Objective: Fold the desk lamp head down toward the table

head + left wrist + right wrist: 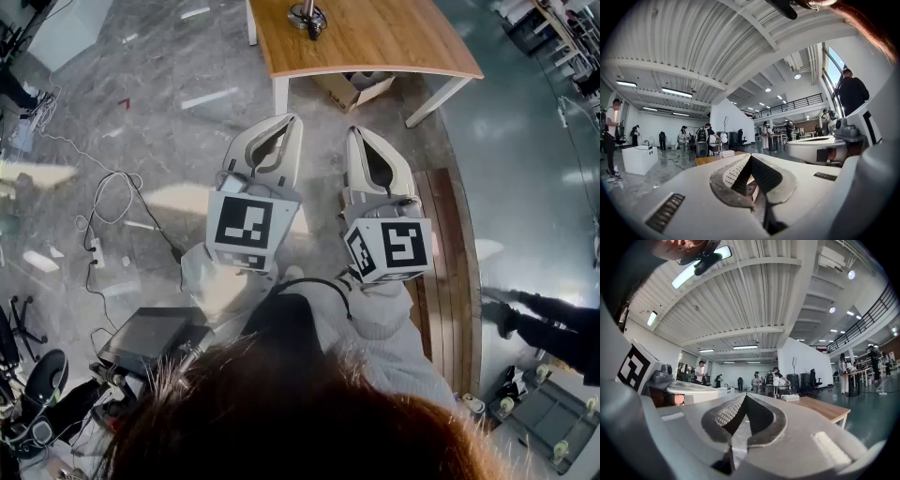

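Lamp (307,17) stands on table (375,42), well ahead of both grippers. Left gripper (284,122), right gripper (362,133): jaws together, nothing between them, held level, side by side, pointing toward table.

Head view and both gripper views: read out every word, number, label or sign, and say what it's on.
No readable words or numbers in any view.
Left marker cube on the left gripper: square black-and-white pattern, no letters.
Right marker cube on the right gripper: same kind of pattern, no letters.
Dark label strip on the left gripper: too blurred to read.
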A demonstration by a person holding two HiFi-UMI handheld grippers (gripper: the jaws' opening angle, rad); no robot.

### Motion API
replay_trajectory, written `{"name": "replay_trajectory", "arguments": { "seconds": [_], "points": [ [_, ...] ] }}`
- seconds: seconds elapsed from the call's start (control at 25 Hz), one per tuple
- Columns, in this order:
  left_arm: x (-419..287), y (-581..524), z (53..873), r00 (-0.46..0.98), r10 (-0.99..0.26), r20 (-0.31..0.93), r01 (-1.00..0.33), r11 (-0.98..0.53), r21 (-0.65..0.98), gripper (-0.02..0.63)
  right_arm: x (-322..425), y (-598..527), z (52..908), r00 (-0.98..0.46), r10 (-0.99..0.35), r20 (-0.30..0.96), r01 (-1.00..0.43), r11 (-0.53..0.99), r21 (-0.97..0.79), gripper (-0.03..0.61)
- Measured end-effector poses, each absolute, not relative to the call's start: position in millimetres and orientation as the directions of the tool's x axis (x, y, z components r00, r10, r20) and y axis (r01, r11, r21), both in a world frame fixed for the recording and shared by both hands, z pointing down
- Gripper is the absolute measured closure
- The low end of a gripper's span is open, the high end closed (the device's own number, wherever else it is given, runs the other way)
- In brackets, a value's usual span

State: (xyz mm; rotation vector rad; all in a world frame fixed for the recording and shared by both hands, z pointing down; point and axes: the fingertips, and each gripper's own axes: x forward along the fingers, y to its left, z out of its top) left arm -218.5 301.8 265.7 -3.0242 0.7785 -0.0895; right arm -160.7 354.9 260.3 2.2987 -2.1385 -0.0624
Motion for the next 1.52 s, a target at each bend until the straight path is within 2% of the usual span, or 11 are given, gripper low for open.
{"name": "replay_trajectory", "arguments": {
  "seconds": [0.88,1.2,1.52],
  "points": [
    [-190,299,290,0.840,-0.537,0.080,-0.537,-0.843,-0.022,0.611,-124,356,288,0.062,-0.998,0.019,-0.998,-0.061,0.022,0.577],
    [-132,205,299,0.835,-0.546,0.064,-0.545,-0.838,-0.032,0.611,-66,265,300,0.066,-0.998,0.019,-0.998,-0.065,0.019,0.577],
    [-73,63,273,0.859,-0.508,0.064,-0.504,-0.861,-0.068,0.611,-1,123,274,0.110,-0.994,-0.015,-0.993,-0.111,0.031,0.577]
  ]
}}
